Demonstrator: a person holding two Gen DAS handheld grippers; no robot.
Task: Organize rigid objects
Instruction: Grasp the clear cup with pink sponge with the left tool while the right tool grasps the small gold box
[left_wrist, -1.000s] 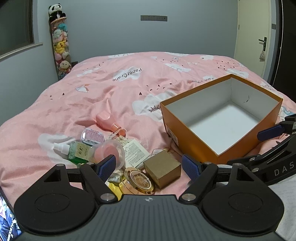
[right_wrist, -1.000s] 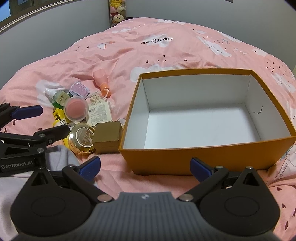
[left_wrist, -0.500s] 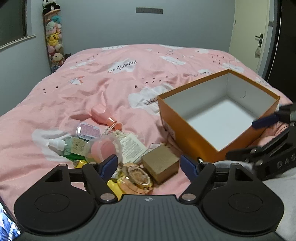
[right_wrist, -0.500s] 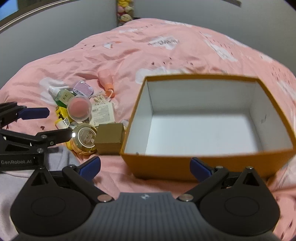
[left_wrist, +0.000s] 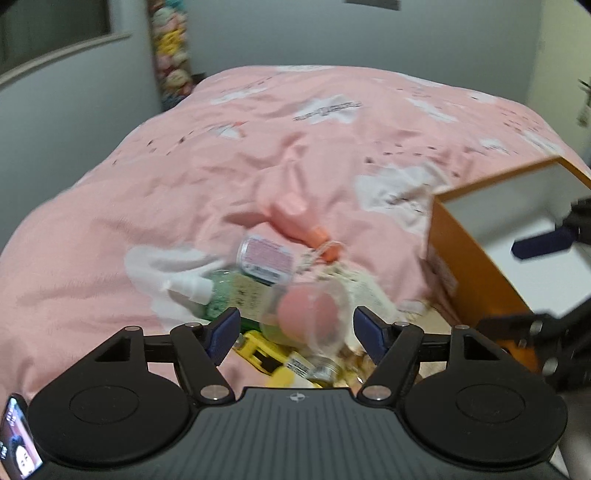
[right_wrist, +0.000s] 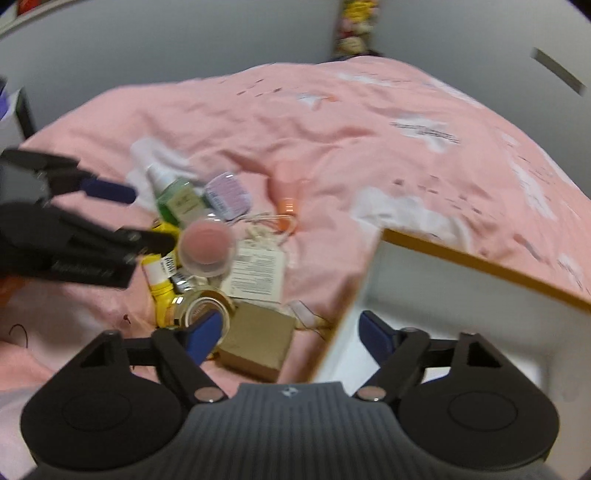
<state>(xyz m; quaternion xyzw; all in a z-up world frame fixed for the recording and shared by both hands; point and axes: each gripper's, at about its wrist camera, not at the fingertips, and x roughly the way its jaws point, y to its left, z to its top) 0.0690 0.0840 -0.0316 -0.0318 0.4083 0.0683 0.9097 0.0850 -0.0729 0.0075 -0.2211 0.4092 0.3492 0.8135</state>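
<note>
A pile of small objects lies on the pink bed: a clear jar with a pink lid (left_wrist: 312, 319) (right_wrist: 206, 246), a green spray bottle (left_wrist: 225, 295) (right_wrist: 176, 201), a lilac case (left_wrist: 265, 260) (right_wrist: 226, 195), a pink bottle (left_wrist: 291, 218) (right_wrist: 286, 192), a yellow tube (right_wrist: 159, 280), a gold-lidded jar (right_wrist: 201, 308) and a brown cardboard box (right_wrist: 258, 338). An open orange box (left_wrist: 476, 273) (right_wrist: 461, 295) with a white inside stands to the right. My left gripper (left_wrist: 295, 328) is open, with the pink-lidded jar between its fingers. My right gripper (right_wrist: 291, 332) is open above the brown box and the orange box's corner.
A paper tag (right_wrist: 256, 273) lies among the objects. Stuffed toys (left_wrist: 171, 55) hang in the far corner by the grey wall. The pink duvet (left_wrist: 295, 129) stretches back behind the pile. Both views are blurred by motion.
My left gripper has moved forward and left over the pile, so the pink-lidded jar now sits between its fingers. My right gripper has swung left, toward the pile and away from the orange box.
</note>
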